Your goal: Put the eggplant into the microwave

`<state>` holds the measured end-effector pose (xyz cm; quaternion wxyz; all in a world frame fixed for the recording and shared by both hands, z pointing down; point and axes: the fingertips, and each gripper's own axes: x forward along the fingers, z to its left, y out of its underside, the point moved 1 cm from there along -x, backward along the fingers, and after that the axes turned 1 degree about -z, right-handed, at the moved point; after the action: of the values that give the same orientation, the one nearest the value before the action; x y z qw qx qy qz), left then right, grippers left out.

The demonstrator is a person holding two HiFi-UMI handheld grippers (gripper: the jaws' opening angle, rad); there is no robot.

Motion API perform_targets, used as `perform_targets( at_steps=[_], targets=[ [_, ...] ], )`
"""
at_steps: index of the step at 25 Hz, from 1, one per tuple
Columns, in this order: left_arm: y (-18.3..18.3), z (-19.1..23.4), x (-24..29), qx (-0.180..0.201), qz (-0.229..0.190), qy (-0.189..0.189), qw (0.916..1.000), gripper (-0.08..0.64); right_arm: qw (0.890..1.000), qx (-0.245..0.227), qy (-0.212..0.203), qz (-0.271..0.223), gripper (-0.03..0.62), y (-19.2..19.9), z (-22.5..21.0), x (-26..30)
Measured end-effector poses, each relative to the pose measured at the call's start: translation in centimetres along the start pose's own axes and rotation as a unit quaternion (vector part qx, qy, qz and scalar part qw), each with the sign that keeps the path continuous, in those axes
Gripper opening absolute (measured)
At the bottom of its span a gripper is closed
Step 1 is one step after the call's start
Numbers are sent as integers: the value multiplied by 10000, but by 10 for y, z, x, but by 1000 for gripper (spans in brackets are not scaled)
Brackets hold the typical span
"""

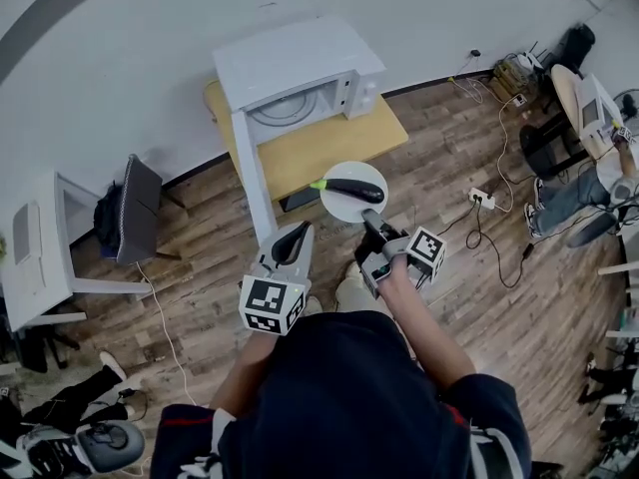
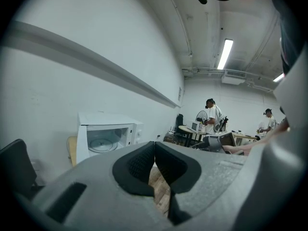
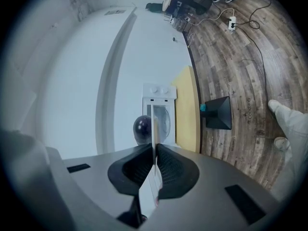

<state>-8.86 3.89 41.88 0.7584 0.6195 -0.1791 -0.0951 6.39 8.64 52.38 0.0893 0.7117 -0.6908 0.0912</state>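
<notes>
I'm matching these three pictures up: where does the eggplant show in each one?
Head view: eggplant on the white plate, centre.
Left gripper view: not in it.
Right gripper view: its dark rounded end just above the jaws, centre.
Shared landmark: the open white microwave.

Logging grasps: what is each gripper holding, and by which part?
The right gripper pinches the white plate by its near rim, eggplant on it. The left gripper holds nothing.

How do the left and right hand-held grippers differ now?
The right hand-held gripper is shut on the rim of a plate bearing the eggplant; the left hand-held gripper is shut on nothing. The right is rolled sideways; the left is upright. Both point towards the open microwave.
</notes>
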Motion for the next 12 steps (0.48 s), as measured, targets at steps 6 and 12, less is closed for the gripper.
perform_targets(
  at_steps=[6,12],
  targets=[
    [-8,8,15,23,-7,-92,10000,17,9999,31,-13,143,25,-9,3,22],
    [-9,14,45,-20,67,-311,9995,17,9990,33,-77,439,26,-30,12,61]
  ],
)
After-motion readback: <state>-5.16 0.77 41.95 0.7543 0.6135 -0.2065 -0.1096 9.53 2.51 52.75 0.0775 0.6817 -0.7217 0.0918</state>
